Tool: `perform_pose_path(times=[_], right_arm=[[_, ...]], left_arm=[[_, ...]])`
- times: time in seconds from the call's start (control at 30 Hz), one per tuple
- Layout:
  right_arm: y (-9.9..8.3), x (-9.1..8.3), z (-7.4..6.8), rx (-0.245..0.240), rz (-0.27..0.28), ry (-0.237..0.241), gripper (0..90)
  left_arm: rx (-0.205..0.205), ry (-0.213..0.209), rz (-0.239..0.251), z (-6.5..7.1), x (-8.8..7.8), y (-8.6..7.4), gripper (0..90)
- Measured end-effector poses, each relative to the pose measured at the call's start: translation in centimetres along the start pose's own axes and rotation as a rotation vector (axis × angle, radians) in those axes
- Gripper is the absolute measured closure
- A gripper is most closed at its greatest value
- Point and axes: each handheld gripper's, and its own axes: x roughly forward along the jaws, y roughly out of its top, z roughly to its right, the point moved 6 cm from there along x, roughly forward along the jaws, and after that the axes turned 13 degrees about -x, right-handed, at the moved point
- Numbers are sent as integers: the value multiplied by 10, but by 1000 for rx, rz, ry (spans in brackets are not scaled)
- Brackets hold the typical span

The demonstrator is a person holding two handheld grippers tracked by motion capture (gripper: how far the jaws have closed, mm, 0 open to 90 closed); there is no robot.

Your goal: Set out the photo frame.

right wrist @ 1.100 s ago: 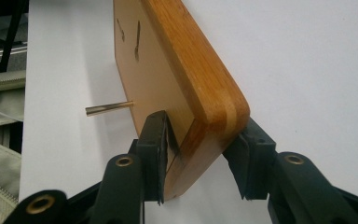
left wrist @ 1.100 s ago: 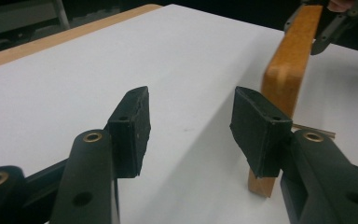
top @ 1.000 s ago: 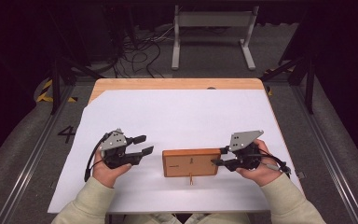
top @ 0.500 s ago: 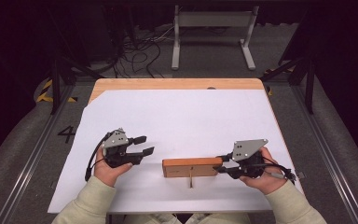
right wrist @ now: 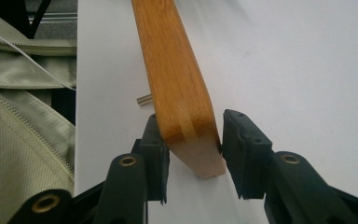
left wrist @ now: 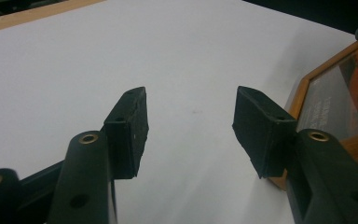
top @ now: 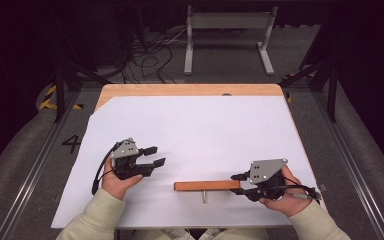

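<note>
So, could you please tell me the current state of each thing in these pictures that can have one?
Flat wooden picture frame: stood on edge on the white sheet, its right end between the right tongs' jaws.
Small metal peg on the frame's near side: sticking out toward the person.
Right tongs: shut on the frame's end.
Left tongs: open, empty, jaws apart beside the frame.
White sheet: lying flat over the wooden table.

High view overhead, facing forward-down on white sheet (top: 195, 135); both gripper views low, close; all share sheet.
</note>
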Motion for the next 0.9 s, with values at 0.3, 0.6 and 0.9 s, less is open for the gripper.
perform_pose_path(times=[0.3,0.6,0.9], right_arm=[[-4,0,-2,51,14,9,550],[-17,-6,-4,98,-3,-8,514],[-43,2,-6,149,-99,4,598]], left_arm=[[2,0,0,0,0,0,452],[1,-2,2,0,1,0,451],[1,0,2,0,1,0,452]])
